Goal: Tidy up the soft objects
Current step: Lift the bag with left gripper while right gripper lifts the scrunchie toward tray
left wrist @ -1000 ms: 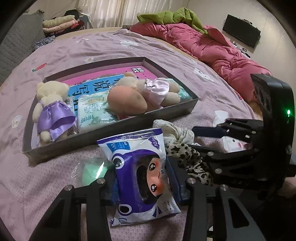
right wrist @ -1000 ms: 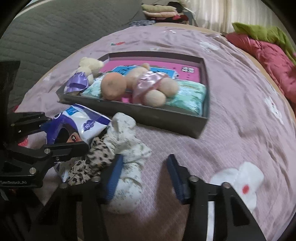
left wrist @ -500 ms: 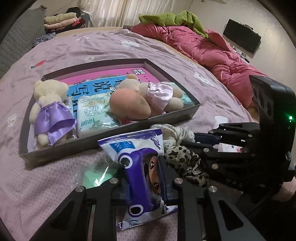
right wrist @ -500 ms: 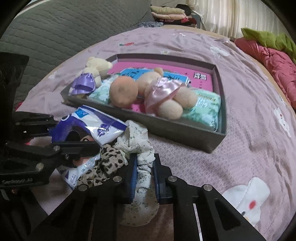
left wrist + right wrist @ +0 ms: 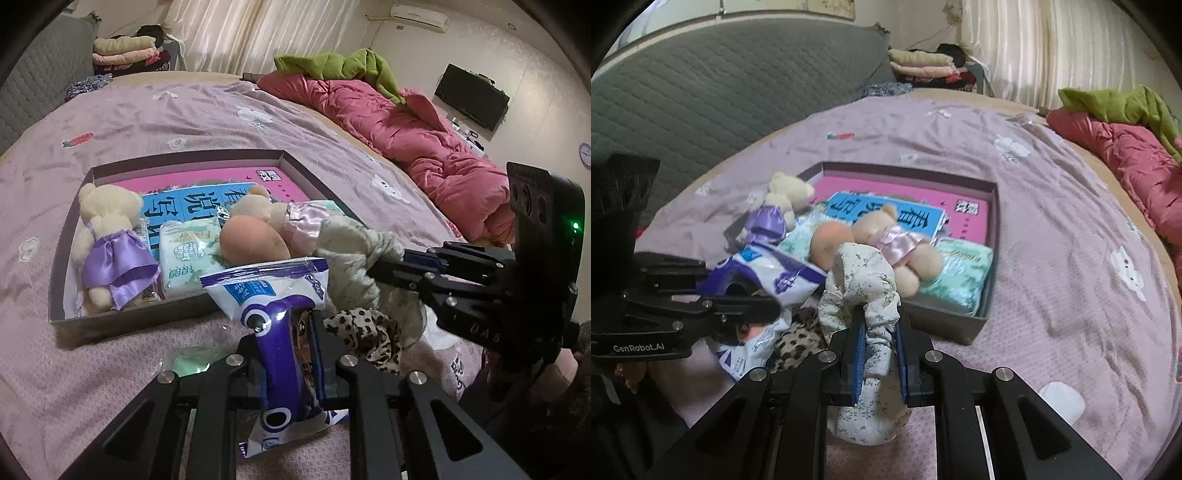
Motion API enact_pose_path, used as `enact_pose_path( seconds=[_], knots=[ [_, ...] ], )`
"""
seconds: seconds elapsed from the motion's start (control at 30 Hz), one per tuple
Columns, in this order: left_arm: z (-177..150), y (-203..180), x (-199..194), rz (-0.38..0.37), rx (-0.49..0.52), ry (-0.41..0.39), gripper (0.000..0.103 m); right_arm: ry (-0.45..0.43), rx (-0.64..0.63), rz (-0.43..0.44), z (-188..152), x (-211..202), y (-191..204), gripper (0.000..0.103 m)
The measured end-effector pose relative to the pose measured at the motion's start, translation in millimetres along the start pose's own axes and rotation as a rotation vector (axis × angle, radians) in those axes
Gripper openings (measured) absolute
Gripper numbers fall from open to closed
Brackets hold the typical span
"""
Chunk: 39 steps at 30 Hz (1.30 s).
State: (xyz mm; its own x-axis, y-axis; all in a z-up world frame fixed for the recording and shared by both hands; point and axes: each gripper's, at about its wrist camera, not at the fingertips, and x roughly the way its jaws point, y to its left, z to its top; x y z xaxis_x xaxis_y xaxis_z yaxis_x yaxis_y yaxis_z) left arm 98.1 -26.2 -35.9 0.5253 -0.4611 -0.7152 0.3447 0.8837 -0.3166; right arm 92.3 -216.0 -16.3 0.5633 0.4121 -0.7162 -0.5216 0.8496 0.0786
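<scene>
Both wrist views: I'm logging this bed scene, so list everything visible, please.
Tray: 1, grey, on the bed.
Teddy bears: 2, cream, in the tray; purple dress, pink dress.
Tissue packs: 2, pale green, in the tray.
Books: 2, pink and blue, under the toys.
Snack packet: 1, purple-white, lifted.
Floral cloth: 1, cream, lifted.
Leopard cloth: 1, on the bedspread.
Bedspread: 1, mauve.
Quilt: 1, pink.
Left gripper: shut on the packet.
Right gripper: shut on the floral cloth.
</scene>
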Motion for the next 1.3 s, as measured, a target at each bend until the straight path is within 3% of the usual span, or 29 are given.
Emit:
enact_pose_path(
  seconds=[0.43, 1.3],
  knots=[
    [3.2, 3.8, -11.1, -0.006, -0.015, -0.045, 0.018, -0.055, 0.067, -0.032, 3.0, -12.6, -17.8, 0.014],
    [26.6, 38.9, -36.4, 0.077, -0.086, -0.176, 0.018, -0.154, 0.123, -0.024, 32.1, -16.6, -21.8, 0.015]
  ],
)
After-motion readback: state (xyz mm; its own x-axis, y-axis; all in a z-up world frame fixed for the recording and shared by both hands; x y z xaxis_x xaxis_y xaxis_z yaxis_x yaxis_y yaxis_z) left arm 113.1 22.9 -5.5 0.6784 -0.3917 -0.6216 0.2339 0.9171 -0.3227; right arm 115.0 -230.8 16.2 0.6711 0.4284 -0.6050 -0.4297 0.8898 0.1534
